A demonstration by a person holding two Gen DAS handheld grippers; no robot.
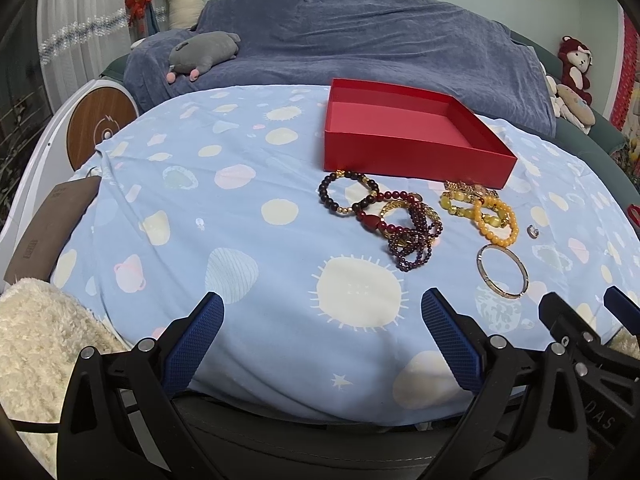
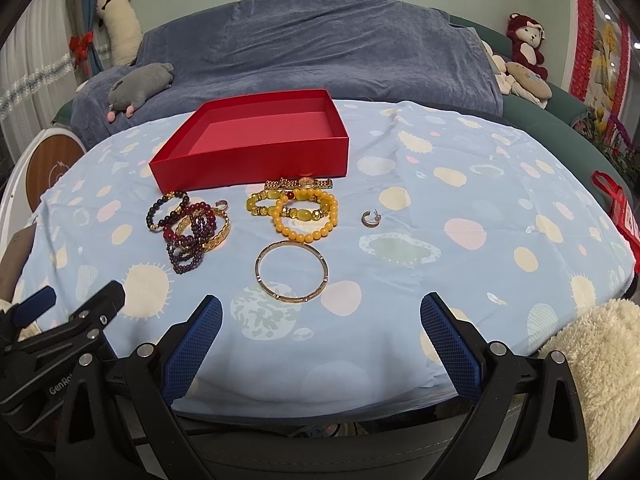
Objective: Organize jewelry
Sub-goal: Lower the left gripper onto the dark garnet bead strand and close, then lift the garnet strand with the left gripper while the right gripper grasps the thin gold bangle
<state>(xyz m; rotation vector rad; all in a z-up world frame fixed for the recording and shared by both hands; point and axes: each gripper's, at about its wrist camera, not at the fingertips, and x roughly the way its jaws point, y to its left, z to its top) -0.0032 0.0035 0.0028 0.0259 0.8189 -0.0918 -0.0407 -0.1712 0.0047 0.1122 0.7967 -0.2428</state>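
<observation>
Red box (image 2: 256, 156) sits empty; every bracelet (image 2: 306, 216) lies on the tabletop (image 2: 460, 184). I hold left gripper (image 1: 322, 320) and right gripper (image 2: 320, 320) spread, nothing sorted yet.

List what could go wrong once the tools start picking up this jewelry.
1. The dark red bead strands lie tangled with a gold chain bracelet; lifting one will likely drag the other.
2. The thin metal bangle lies flat on the soft cloth, so a tool may slip or pinch fabric.
3. The small ring sits apart and is easy to miss or flick away.
</observation>
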